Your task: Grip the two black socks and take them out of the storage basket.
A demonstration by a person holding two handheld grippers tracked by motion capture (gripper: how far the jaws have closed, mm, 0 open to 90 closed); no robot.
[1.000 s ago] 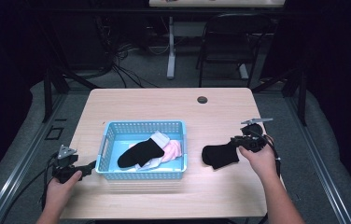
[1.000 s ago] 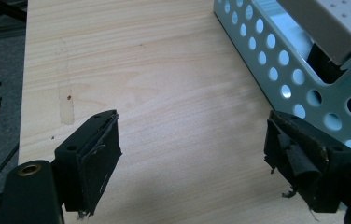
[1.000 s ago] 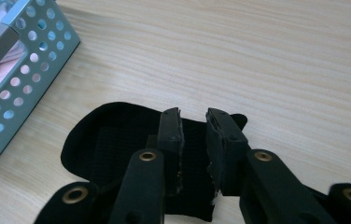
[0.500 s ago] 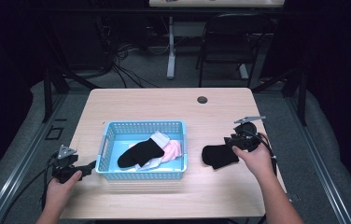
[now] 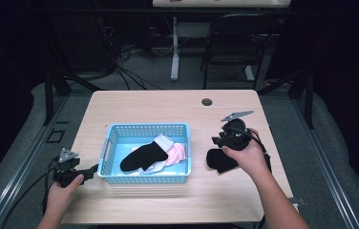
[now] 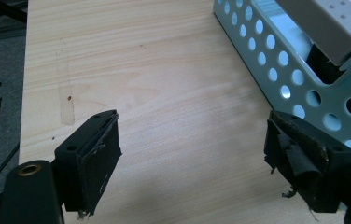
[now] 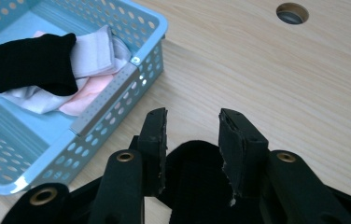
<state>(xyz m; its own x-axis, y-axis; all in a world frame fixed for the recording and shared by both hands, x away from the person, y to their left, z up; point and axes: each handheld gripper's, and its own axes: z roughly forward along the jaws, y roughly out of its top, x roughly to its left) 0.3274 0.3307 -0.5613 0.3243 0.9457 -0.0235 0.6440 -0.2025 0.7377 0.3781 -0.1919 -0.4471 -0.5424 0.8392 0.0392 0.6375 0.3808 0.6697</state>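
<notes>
A fixed overhead camera looks forward and down across the wooden table (image 5: 168, 107). Two close gripper-mounted cameras skim its surface; all three share the blue basket (image 5: 146, 177).

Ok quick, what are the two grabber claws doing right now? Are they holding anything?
Left gripper: open, empty, beside the light blue perforated plastic basket.
Right gripper: open, jaws just widened, above the black knitted sock on the table, not gripping it.

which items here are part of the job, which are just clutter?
In the job: black sock on the table, under the open right gripper, whose fingers have just been opening; blue basket; black sock in the basket; white and pink socks.
Lying about: table's cable hole; chair.
</notes>
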